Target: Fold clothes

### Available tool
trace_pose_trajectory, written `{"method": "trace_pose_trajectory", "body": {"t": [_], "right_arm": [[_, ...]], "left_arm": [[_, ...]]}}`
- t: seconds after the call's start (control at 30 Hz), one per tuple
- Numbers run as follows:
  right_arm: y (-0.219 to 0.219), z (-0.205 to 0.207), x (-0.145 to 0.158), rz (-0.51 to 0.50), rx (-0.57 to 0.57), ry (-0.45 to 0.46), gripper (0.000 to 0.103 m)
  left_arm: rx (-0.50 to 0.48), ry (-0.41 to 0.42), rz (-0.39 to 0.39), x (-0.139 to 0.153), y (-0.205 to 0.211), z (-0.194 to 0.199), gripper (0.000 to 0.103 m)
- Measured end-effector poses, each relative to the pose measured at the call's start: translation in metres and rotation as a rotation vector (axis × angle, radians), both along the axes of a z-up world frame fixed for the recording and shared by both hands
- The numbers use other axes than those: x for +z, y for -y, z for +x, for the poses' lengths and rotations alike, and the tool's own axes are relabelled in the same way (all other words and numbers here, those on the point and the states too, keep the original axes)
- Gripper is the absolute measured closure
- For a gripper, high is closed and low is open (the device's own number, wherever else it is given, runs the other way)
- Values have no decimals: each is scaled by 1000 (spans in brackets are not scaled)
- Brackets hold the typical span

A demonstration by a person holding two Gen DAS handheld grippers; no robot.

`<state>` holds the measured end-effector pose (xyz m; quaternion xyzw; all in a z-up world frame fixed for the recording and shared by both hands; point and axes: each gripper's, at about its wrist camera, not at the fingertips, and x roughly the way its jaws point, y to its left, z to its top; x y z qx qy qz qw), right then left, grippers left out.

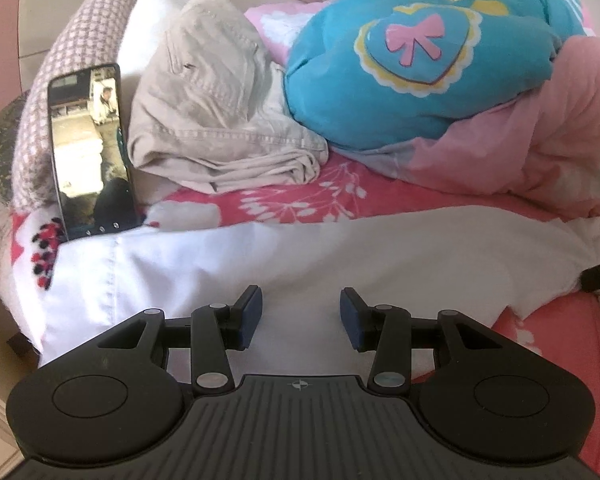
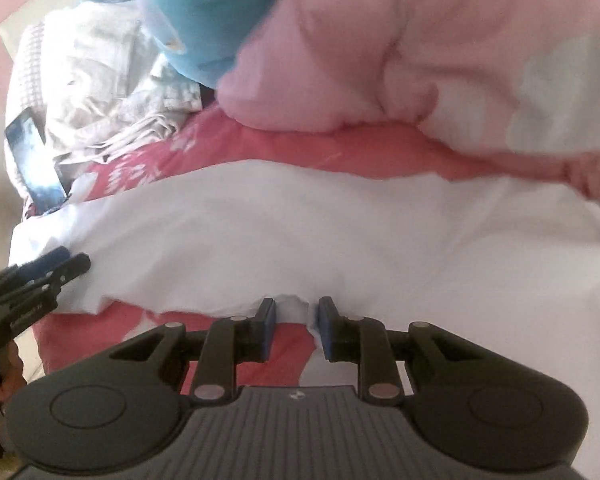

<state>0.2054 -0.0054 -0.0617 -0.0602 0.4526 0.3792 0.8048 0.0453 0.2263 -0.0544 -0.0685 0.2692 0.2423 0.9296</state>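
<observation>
A white garment (image 1: 300, 252) lies flat across the near bed. Beyond it sit one beige folded trousers (image 1: 220, 120), one blue pillow (image 1: 400, 76), one propped phone (image 1: 90, 148). The left gripper (image 1: 300, 316) hovers wide, empty; the right gripper (image 2: 296, 320), narrow, has the garment's near hem between its fingers.

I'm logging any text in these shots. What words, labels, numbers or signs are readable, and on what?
No text reads.
Phone screen: a picture only, no legible words.
Left tongs: pale print on the body, too blurred to read.
Blue cushion: bow-and-heart design, no words.
</observation>
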Motion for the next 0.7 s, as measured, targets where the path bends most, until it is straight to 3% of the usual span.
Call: {"method": "trace_pose_trajectory", "body": {"t": [0.2, 0.33, 0.53, 0.7], "right_arm": [[56, -32, 35, 170, -81, -31, 78], [121, -67, 46, 244, -193, -42, 77], [233, -120, 53, 257, -502, -10, 77], [317, -155, 51, 317, -731, 0, 76]], "left_arm": [[-41, 47, 0, 14, 14, 1, 59], [-113, 62, -5, 22, 37, 8, 52], [-283, 77, -28, 32, 94, 24, 46], [-452, 55, -90, 39, 154, 50, 43]]}}
